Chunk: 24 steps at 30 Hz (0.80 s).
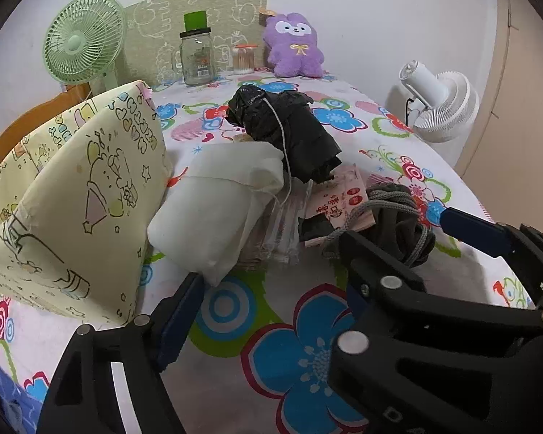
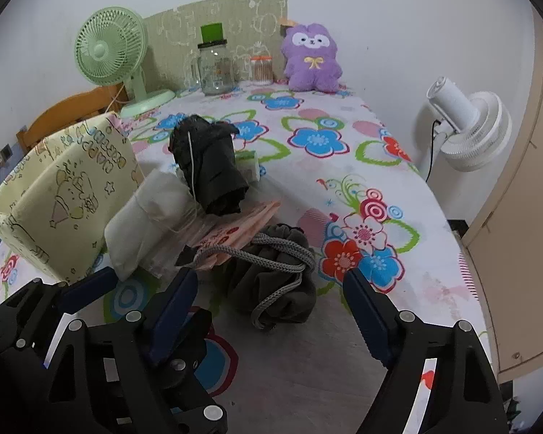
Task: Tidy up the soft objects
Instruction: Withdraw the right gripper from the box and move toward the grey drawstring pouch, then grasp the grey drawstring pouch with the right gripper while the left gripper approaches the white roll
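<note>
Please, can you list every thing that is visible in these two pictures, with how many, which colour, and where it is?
pale yellow fabric box: 1, cartoon print, left side of the table
white pouch: 1, leaning against the box
black pouch: 1, lying on top of the pile, white cord across it
pink printed packet: 1, under the black pouch
grey drawstring bag: 1, dark grey, nearest the grippers
purple plush toy: 1, far edge, against the wall
glass jar: 1, clear, green top, far edge
cotton swab tub: 1, beside the jar
green fan: 1, far left
white fan: 1, beyond the table, right
flowered tablecloth: 1, covers the table
left gripper: black with blue fingers, open, by the white pouch
right gripper: same, open, around the grey bag
</note>
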Each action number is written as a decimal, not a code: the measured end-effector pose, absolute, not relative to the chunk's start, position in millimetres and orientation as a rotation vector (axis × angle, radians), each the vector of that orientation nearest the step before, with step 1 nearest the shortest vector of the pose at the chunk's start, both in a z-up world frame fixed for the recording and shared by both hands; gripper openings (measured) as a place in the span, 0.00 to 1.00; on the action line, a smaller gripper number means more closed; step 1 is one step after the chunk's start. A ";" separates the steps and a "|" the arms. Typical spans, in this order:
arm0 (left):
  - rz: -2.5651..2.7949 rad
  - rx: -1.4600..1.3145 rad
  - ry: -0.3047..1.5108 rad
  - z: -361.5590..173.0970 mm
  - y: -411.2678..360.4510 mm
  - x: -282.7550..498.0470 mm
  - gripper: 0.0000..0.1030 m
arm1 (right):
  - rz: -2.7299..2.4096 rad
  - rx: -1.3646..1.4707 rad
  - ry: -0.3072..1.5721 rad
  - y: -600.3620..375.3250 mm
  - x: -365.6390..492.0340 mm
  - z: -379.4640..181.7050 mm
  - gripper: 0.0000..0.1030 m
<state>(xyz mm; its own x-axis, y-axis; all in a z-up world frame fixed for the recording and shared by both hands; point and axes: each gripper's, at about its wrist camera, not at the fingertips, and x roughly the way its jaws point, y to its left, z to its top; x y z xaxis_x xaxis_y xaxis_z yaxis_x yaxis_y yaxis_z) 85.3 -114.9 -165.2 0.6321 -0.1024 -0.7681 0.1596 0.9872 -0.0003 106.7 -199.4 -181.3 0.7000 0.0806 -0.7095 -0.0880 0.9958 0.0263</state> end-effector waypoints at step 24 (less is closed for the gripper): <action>-0.167 0.109 0.828 -146.4 -134.7 78.2 0.79 | 0.097 0.044 0.803 -226.3 96.7 -171.8 0.45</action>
